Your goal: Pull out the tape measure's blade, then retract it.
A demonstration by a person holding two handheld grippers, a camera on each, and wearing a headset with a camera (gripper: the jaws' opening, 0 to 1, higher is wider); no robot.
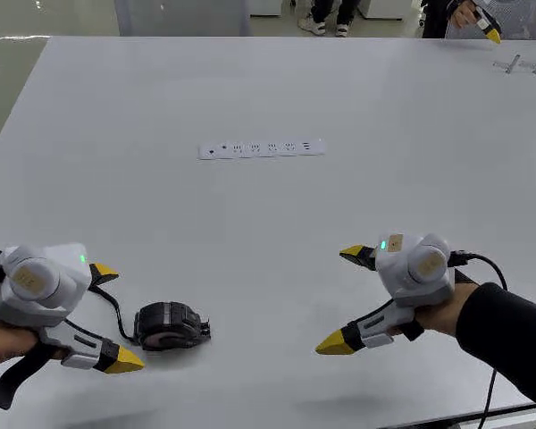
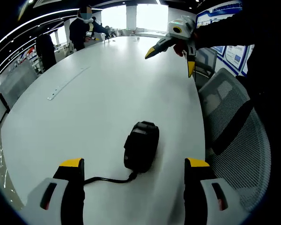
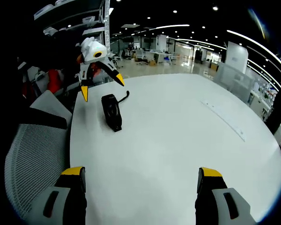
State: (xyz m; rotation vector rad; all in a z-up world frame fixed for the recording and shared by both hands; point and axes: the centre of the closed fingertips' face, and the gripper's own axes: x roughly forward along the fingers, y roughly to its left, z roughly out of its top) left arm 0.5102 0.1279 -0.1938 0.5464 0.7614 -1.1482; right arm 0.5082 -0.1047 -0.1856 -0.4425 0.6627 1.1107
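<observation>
Tape measure (image 1: 170, 325) just before left tool (image 1: 116, 315), right tool (image 1: 342, 298) farther off, both spread empty; cord (image 2: 107, 180) clearest in left gripper view.

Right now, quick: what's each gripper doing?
Left gripper: open, holding nothing; the tape measure lies just ahead of it.
Right gripper: open, holding nothing.

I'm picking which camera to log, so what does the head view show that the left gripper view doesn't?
Head view: the white body of the left gripper and the hand holding it. Left gripper view: a grey mesh chair beside the table. Both: the tape measure on the table, the power strip, and the open right gripper.
</observation>
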